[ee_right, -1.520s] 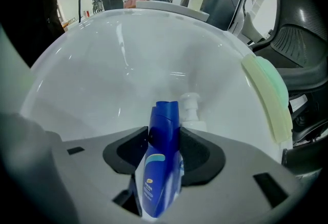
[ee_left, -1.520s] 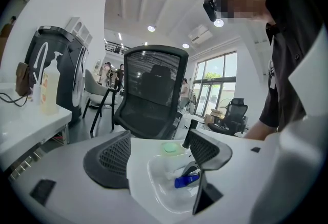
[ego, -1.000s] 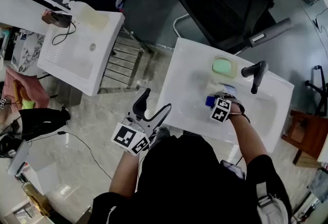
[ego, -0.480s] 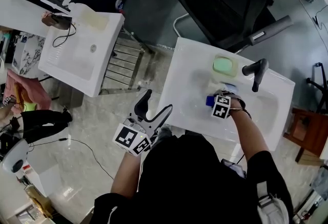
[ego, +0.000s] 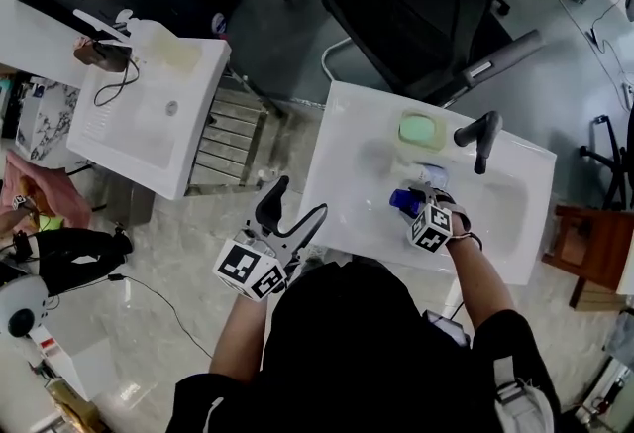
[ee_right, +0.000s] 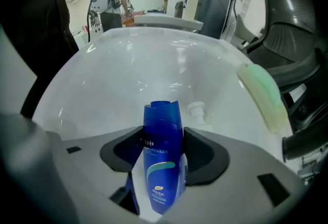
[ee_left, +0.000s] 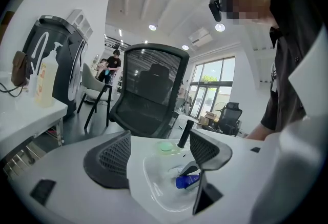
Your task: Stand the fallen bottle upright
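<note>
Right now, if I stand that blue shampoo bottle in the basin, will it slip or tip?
The blue shampoo bottle looks like glossy plastic, so probably slippery. It is tall and slim, and the white basin is smooth and curved, so it may tip or slide.

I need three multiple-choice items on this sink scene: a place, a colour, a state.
1. Where does the green soap lie?
A. on the sink rim near the black faucet
B. at the sink's bottom
C. on top of the faucet

2. What colour is the bottle between the right gripper's jaws?
A. red
B. blue
C. yellow

3. How is the left gripper?
A. shut on the bottle
B. open, empty
C. shut on the faucet

Answers: A, it lies on the rim; B, blue, and the jaws have just been closing on it; B, jaws apart, nothing between.
</note>
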### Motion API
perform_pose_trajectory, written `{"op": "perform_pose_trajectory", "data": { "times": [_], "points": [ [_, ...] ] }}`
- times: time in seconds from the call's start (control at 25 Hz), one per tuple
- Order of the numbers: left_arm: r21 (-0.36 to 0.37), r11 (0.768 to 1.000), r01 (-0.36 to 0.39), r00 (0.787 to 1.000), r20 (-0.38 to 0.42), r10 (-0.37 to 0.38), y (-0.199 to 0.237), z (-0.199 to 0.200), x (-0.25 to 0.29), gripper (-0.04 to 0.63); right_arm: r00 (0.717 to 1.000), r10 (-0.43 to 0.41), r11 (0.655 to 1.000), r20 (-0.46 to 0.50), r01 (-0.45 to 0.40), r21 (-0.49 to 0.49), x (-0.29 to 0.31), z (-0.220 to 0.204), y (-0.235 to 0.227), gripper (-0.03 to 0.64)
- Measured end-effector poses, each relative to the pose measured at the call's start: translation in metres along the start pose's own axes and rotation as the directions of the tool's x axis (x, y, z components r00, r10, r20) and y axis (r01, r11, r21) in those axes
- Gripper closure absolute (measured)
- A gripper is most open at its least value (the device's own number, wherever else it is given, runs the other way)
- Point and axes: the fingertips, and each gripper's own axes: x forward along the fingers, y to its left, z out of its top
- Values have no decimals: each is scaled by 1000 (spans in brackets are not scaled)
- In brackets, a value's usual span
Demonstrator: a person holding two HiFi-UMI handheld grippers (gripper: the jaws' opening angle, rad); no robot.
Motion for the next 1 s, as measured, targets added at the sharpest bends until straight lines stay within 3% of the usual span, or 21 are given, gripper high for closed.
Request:
{"op": "perform_pose_trajectory", "data": {
  "times": [0.16,0.36,0.64,0.72,0.8,0.84,0.92,1.0],
  "points": [
    [8,999,42,999,0,-42,-4,1,7,236,990,-97,991,98,87,102,-20,17,-15,362],
    [17,997,81,997,-12,-81,-8,1,11,237,952,-200,956,229,139,258,-46,39,-25,365],
    [46,985,164,984,-78,-160,-14,-13,25,238,913,-280,918,296,165,360,-62,49,-29,376],
    [47,976,213,971,-124,-205,-20,-25,38,238,903,-298,907,311,166,388,-65,50,-30,381],
    [43,962,270,950,-175,-259,-30,-41,57,242,891,-319,894,323,170,414,-70,48,-31,462],
    [28,953,303,936,-195,-292,-36,-51,69,258,886,-325,889,330,167,426,-71,47,-31,469],
    [-54,926,375,901,-212,-377,-49,-70,99,304,885,-317,891,342,155,426,-70,47,-33,469],
    [-150,887,436,862,-213,-460,-64,-85,133,305,899,-286,912,331,150,381,-63,49,-31,469]
  ]
}}
